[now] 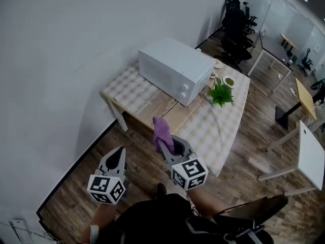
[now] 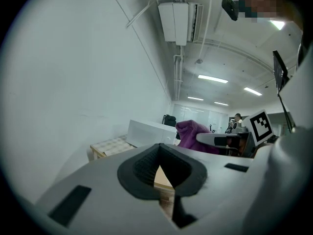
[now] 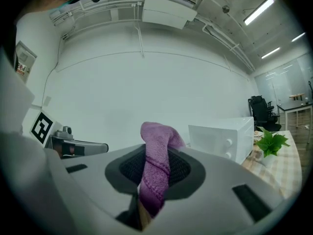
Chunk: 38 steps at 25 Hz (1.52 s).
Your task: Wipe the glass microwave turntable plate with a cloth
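The right gripper (image 1: 170, 145), clamping the purple cloth (image 1: 161, 130), sits nearer the closed microwave (image 1: 175, 70) ahead on the table (image 1: 223, 131); the left gripper (image 1: 120, 154) is closed and empty.

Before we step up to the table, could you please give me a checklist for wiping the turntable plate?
1. Cloth gripped: ok, purple cloth clamped in the right gripper jaws.
2. Left gripper free: ok, jaws together, nothing between.
3. Microwave door open: not ok, looks closed.
4. Glass plate in sight: not ok, no view shows it.
5. Table within reach: not ok, both grippers short of it.
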Tool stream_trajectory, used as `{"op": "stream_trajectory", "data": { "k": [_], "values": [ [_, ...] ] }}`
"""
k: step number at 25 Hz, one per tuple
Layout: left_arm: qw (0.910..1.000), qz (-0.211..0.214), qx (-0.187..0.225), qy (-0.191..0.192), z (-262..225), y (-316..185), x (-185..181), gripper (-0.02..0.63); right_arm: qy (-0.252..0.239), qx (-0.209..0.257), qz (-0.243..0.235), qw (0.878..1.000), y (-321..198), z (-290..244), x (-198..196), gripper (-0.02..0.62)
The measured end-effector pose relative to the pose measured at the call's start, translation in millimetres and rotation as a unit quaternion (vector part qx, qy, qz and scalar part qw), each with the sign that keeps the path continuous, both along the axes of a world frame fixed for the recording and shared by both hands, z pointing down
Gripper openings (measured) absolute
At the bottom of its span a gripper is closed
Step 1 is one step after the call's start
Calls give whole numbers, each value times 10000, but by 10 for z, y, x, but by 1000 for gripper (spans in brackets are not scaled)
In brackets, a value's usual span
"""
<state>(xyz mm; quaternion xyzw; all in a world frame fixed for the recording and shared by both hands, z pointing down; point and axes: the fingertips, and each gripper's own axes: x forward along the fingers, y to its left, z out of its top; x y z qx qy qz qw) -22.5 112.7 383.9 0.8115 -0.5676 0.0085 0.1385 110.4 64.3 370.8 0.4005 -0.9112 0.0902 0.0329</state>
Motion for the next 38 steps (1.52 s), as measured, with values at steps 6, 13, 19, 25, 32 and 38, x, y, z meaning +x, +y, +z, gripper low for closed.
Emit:
{"op": "stream_trajectory", "data": {
  "k": [6, 13, 19, 25, 32, 38],
  "values": [
    [10000, 53, -46, 14, 14, -405, 148, 8, -10, -64, 39, 10000, -425, 69, 147, 83],
    [9996, -178, -121, -173, 52, -761, 203, 8, -72, -93, -223, 9997, -794, 121, 262, 83],
    [9991, -325, -130, -239, 56, -930, 290, 8, -96, -109, -365, 9992, -997, 175, 358, 83],
    [9989, -283, -208, -307, 94, -1046, 378, 8, -232, -288, -435, 9984, -1156, 219, 354, 83],
    [9990, -160, -361, -219, 209, -1263, 326, 8, -227, -357, -561, 9975, -1320, 235, 204, 83],
    [9994, -40, -295, -163, 216, -1557, 144, 8, -81, -429, -580, 9974, -1533, 283, -48, 83]
  ]
}}
